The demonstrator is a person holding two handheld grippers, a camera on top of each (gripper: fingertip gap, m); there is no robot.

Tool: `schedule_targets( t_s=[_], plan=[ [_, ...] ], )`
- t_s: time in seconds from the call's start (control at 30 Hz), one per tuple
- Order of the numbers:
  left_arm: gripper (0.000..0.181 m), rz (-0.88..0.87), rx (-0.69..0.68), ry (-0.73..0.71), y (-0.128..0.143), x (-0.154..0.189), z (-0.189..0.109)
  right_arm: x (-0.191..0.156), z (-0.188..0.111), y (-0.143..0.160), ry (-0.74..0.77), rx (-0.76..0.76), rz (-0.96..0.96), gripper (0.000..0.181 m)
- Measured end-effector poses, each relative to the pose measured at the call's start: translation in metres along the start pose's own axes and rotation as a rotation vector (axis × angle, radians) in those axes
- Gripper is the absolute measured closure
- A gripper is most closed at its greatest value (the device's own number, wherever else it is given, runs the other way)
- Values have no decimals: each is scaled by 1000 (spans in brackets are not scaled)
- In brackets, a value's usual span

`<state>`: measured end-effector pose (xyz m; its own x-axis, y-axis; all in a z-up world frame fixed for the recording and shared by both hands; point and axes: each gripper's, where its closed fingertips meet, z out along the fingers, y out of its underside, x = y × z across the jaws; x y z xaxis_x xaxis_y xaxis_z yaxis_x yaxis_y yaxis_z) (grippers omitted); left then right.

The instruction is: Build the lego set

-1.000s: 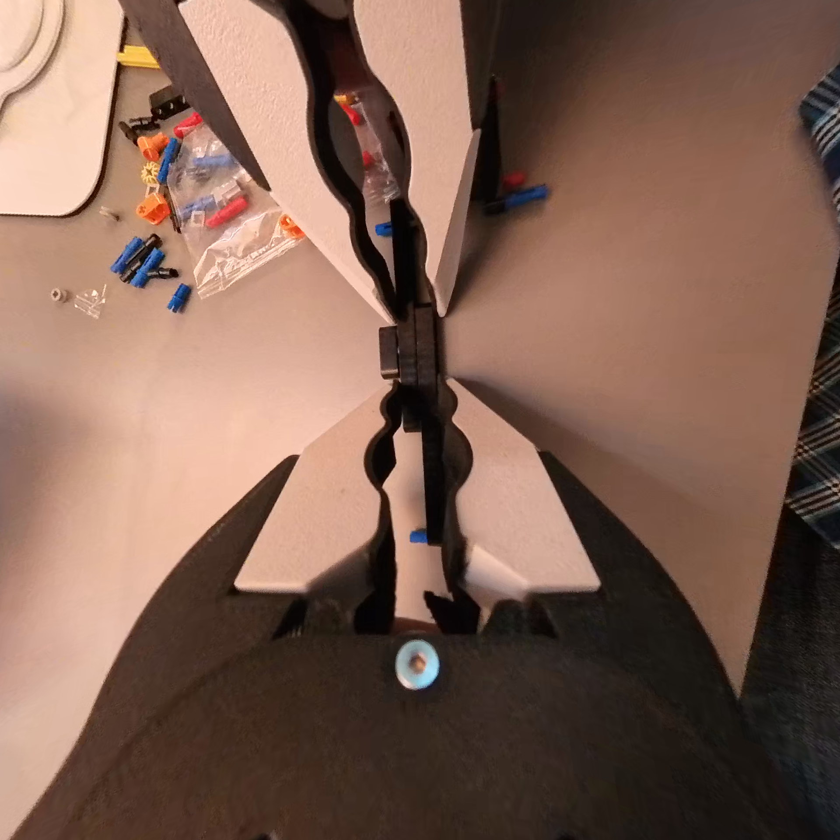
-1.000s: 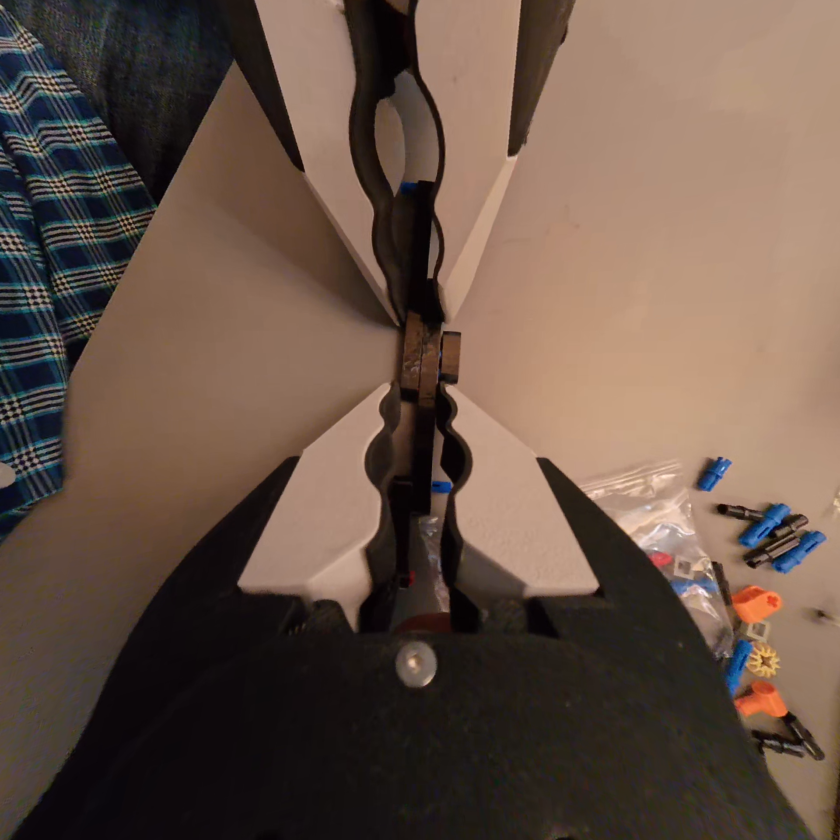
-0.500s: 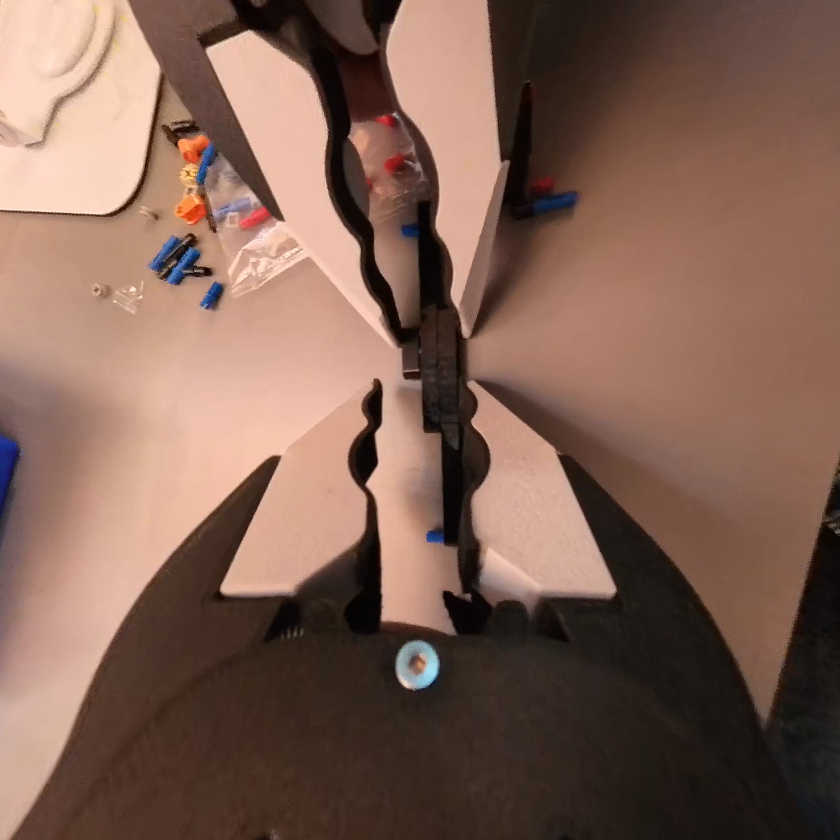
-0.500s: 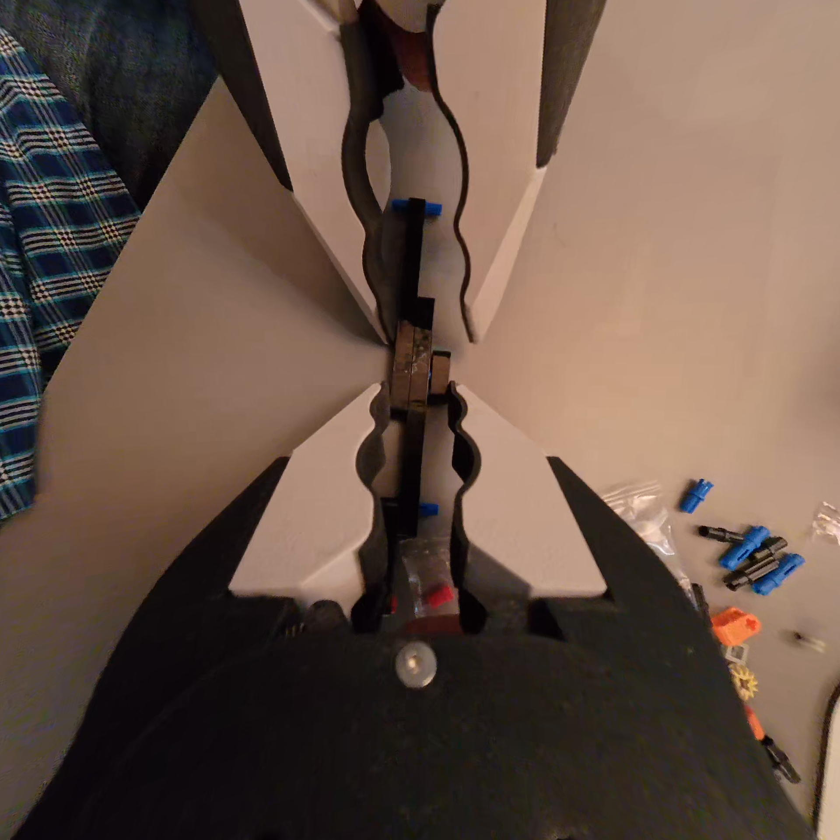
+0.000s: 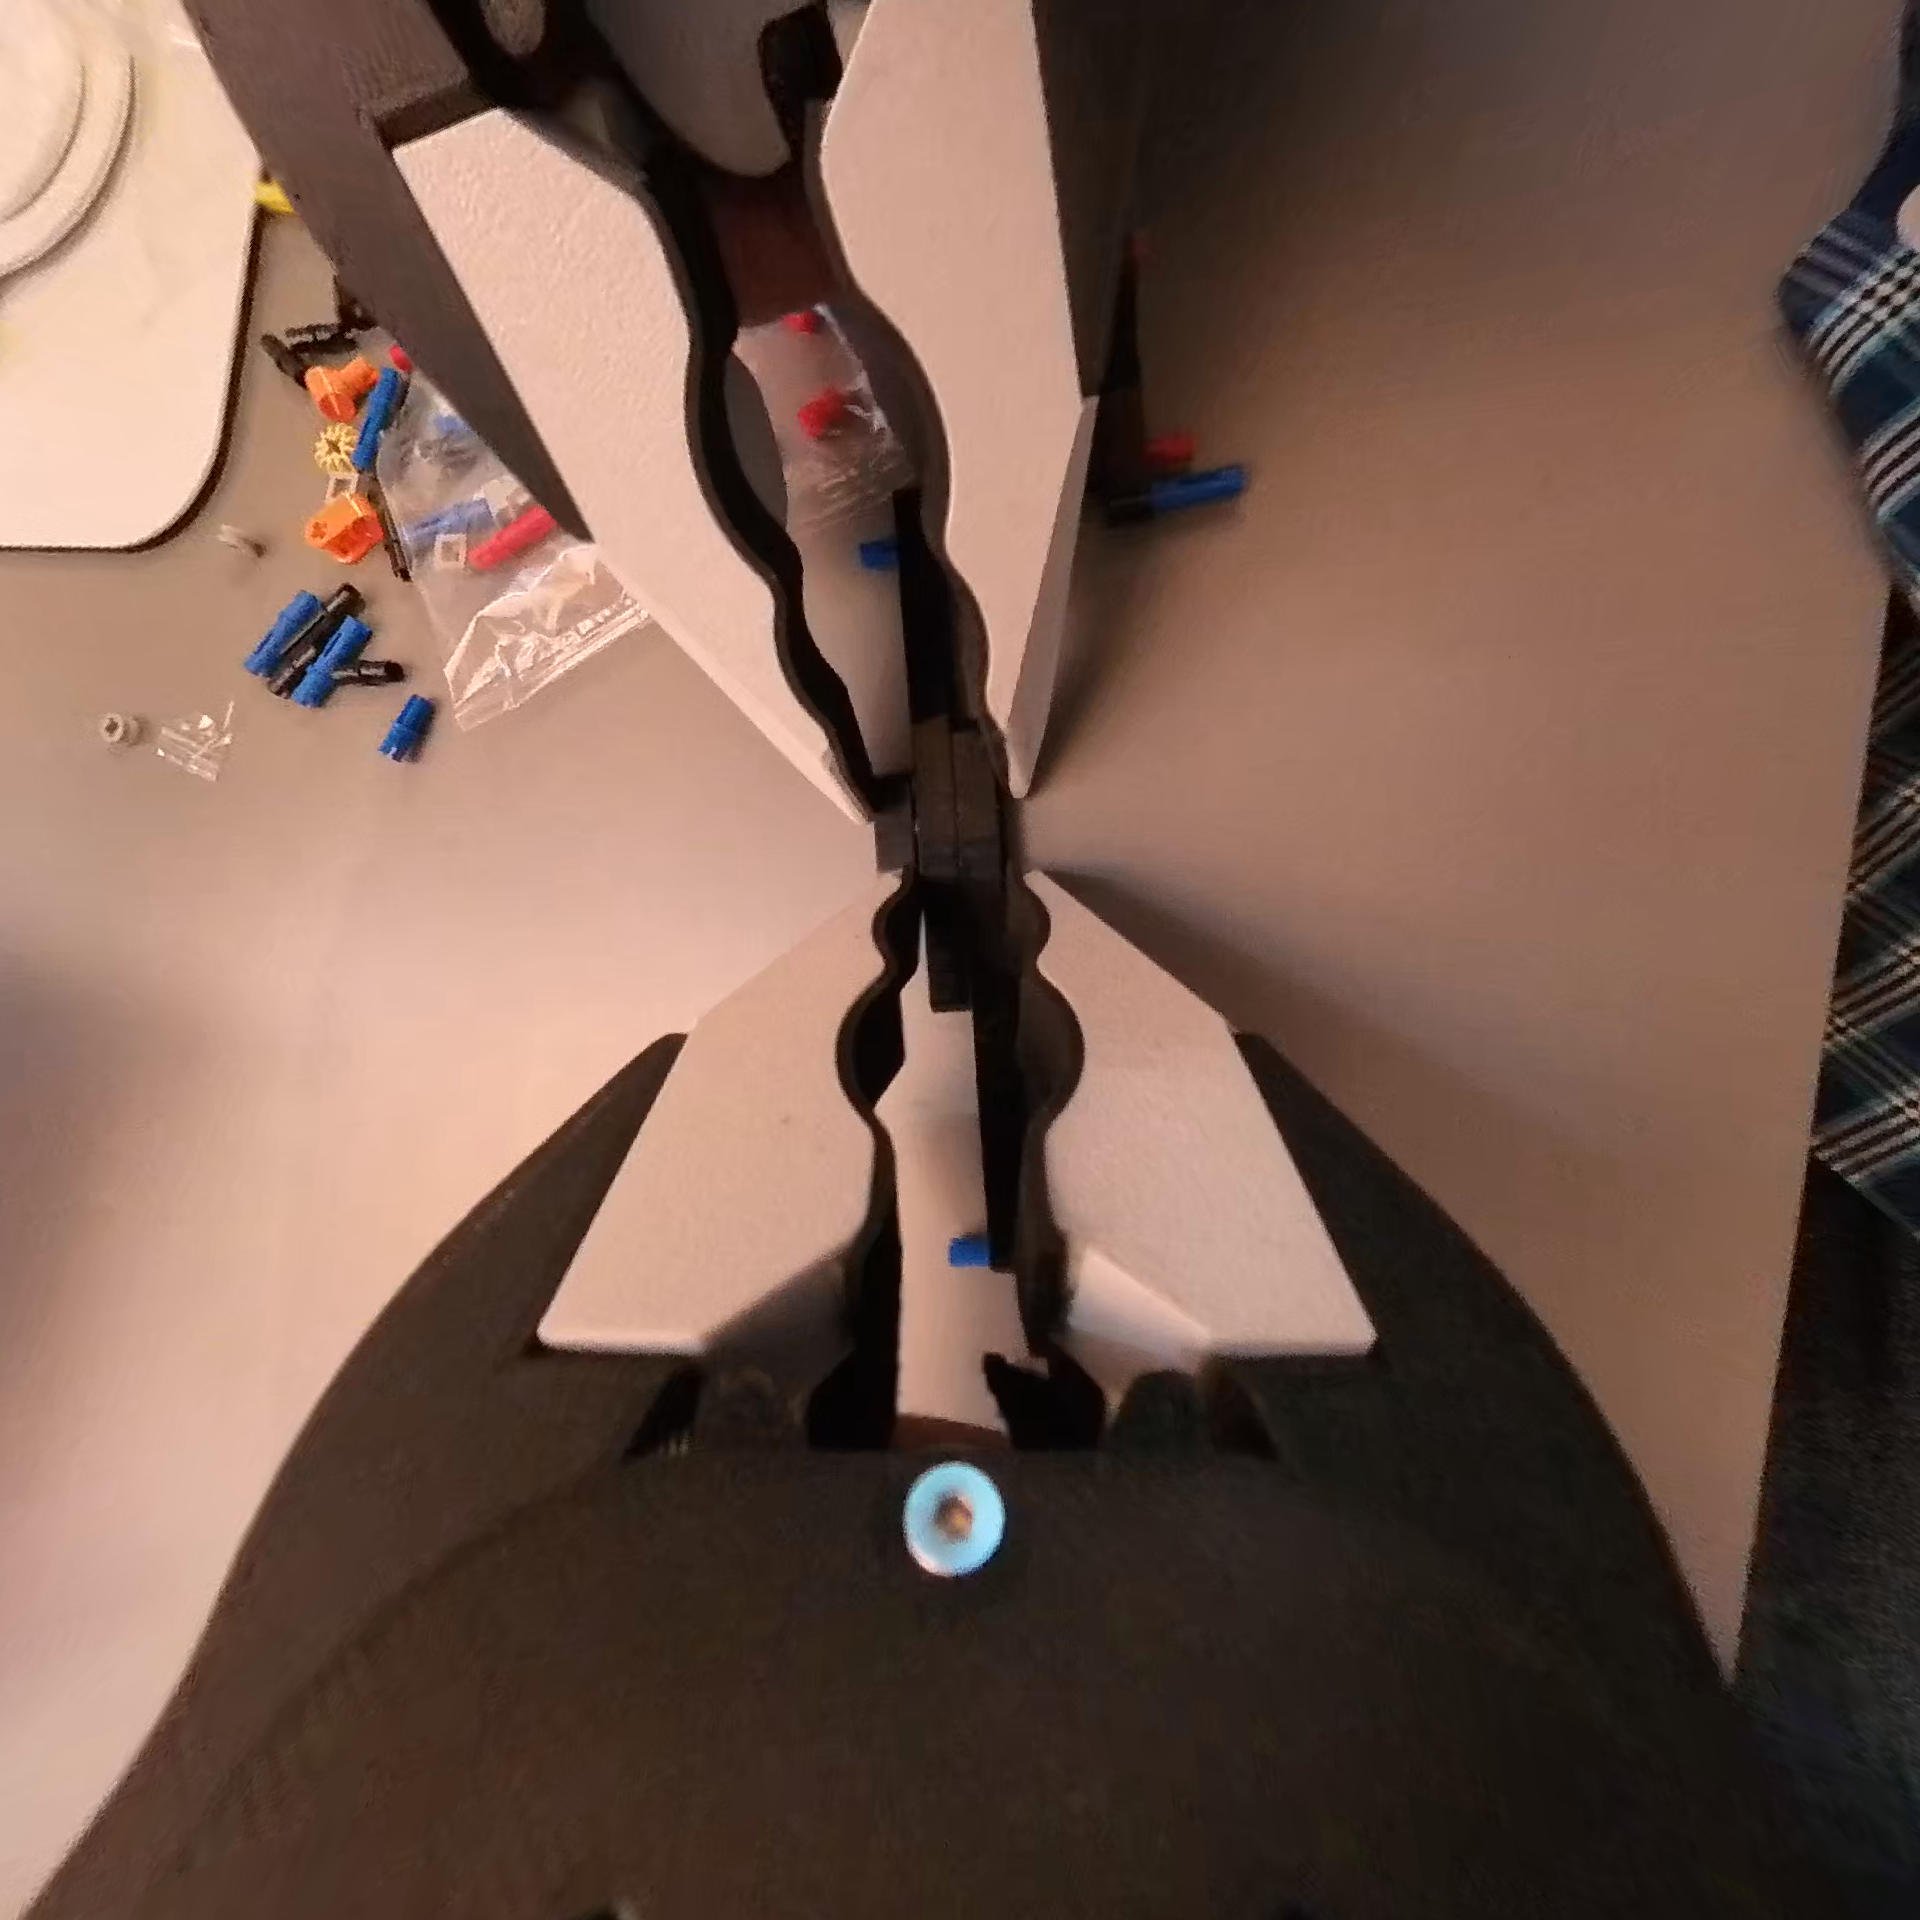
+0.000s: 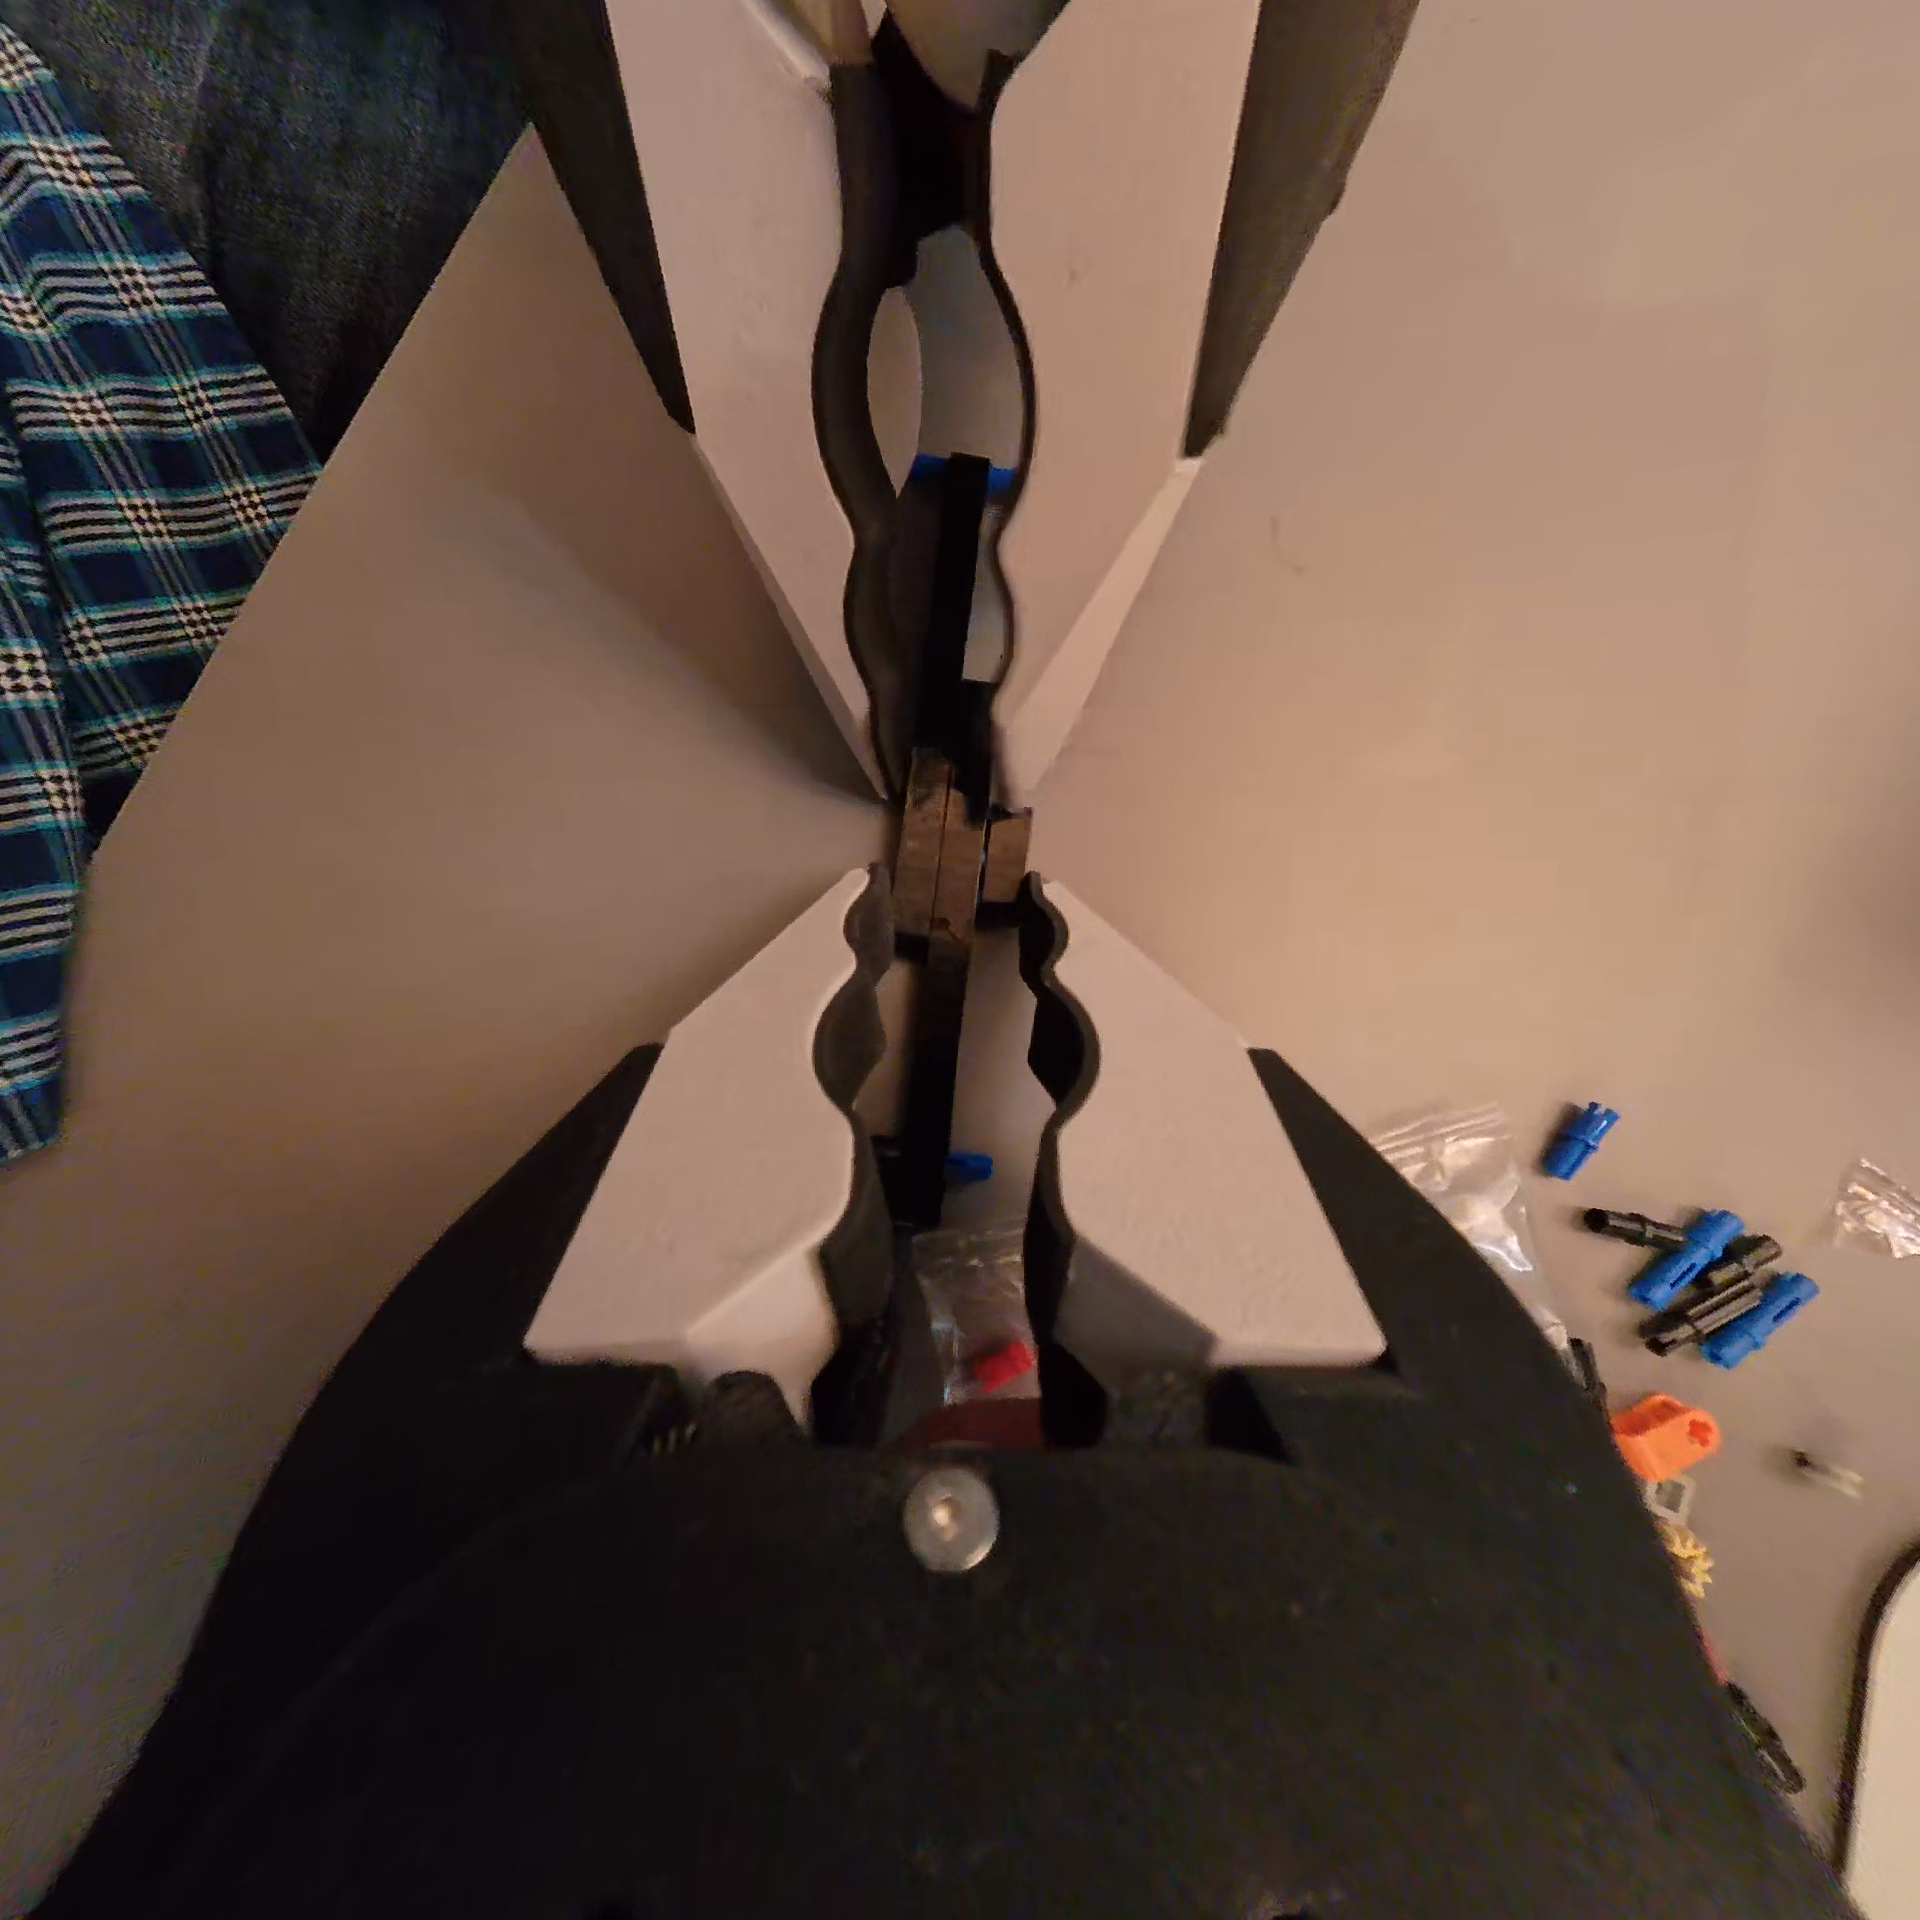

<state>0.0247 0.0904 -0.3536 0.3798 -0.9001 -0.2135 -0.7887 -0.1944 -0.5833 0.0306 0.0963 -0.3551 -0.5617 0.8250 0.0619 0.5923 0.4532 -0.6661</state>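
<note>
Grippers meet tip to tip: left gripper (image 5: 958, 914) and right gripper (image 6: 948, 894) both pinch the black lego beam assembly (image 6: 943, 842) above the table (image 6: 1455, 623).

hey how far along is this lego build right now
Early on, it seems. Done: a black assembly of a few beams carries blue pins. In hand: the left tool and the right tool meet tip to tip, both on that assembly. The left looks shut on it; the right's grip is unclear. Left: loose pins, orange connectors and a parts bag lie unused on the table.
</note>
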Motion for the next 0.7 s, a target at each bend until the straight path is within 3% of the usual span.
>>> schedule_targets(
  t_s=[0.1,0.13,0.2,0.7],
  plan=[
    [133,-43,-5,-69,0,-13,-1,-2,1,-1,-2,17,-1,160],
    [136,-50,4,-42,-1,-10,1,-4,2,-2,-4,19,-5,160],
    [158,-30,15,18,-5,2,4,-4,3,-4,-5,20,-7,160],
    [159,-61,45,14,-5,1,5,-5,3,-4,-24,11,-8,161]
  ],
)
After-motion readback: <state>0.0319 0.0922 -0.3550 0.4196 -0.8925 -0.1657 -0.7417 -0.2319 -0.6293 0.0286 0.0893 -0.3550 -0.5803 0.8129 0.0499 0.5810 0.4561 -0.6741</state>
